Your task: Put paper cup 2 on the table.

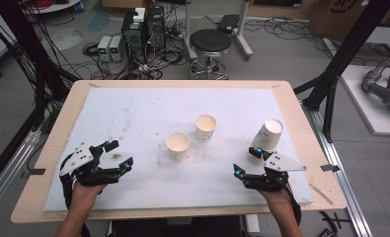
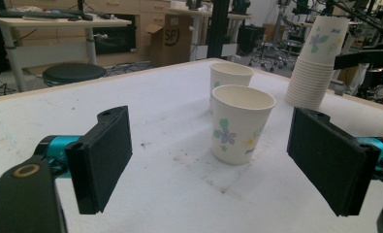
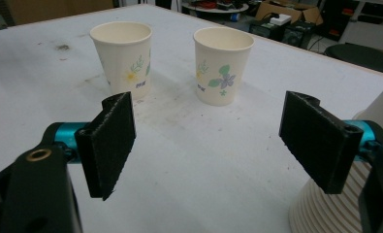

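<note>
Two upright paper cups with flower prints stand mid-table, the nearer cup (image 1: pixel 177 146) in front of and left of the farther cup (image 1: pixel 206 127). A stack of upside-down cups (image 1: pixel 267 136) stands at the right. My left gripper (image 1: pixel 121 154) rests low at the front left, open and holding nothing. In the left gripper view the nearer cup (image 2: pixel 240 124) stands beyond the left gripper (image 2: pixel 213 160), with the stack (image 2: pixel 317 63) farther right. My right gripper (image 1: pixel 247 162) is open beside the stack. In the right gripper view both cups (image 3: pixel 123 56) (image 3: pixel 223 63) stand ahead of the right gripper (image 3: pixel 215 141), apart from it.
A white foam sheet (image 1: pixel 133 108) covers the wooden table (image 1: pixel 59 128). Brown stains mark the sheet near the cups. Beyond the far edge are a black stool (image 1: pixel 210 42) and electronics with cables (image 1: pixel 143 29). Black frame posts (image 1: pixel 331 74) rise at the right.
</note>
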